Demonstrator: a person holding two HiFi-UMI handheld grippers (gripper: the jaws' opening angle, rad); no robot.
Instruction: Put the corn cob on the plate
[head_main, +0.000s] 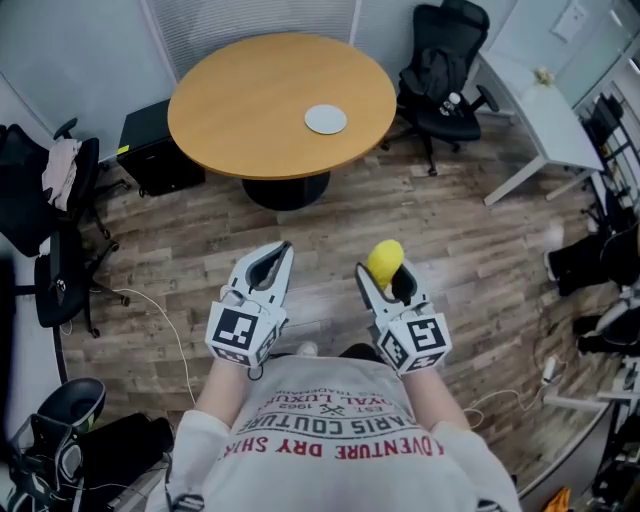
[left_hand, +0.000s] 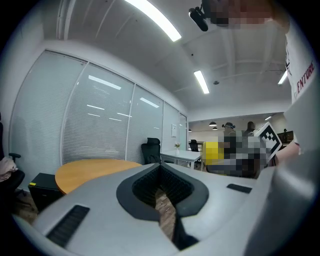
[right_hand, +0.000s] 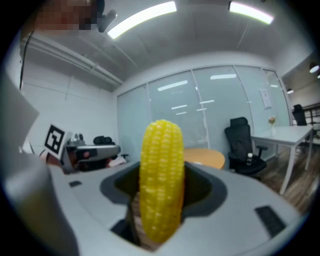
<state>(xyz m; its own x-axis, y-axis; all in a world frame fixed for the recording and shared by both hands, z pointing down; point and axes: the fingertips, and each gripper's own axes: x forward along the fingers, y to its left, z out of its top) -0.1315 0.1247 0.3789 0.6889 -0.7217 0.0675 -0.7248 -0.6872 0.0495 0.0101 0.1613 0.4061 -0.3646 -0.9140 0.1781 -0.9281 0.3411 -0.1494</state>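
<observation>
A yellow corn cob (head_main: 384, 262) (right_hand: 161, 180) stands upright between the jaws of my right gripper (head_main: 383, 281) (right_hand: 161, 210), which is shut on it. My left gripper (head_main: 268, 269) (left_hand: 162, 200) is shut and holds nothing. I hold both grippers in front of my body, over the wooden floor. A small pale plate (head_main: 326, 119) lies on the round wooden table (head_main: 250, 110) well ahead of both grippers. In the right gripper view the table (right_hand: 207, 158) shows behind the cob, which hides most of it.
Black office chairs stand at the far right (head_main: 442, 80) and at the left (head_main: 55, 215) of the table. A white desk (head_main: 545, 115) is at the right. A black box (head_main: 150, 150) sits left of the table base. Cables (head_main: 150, 310) trail over the floor.
</observation>
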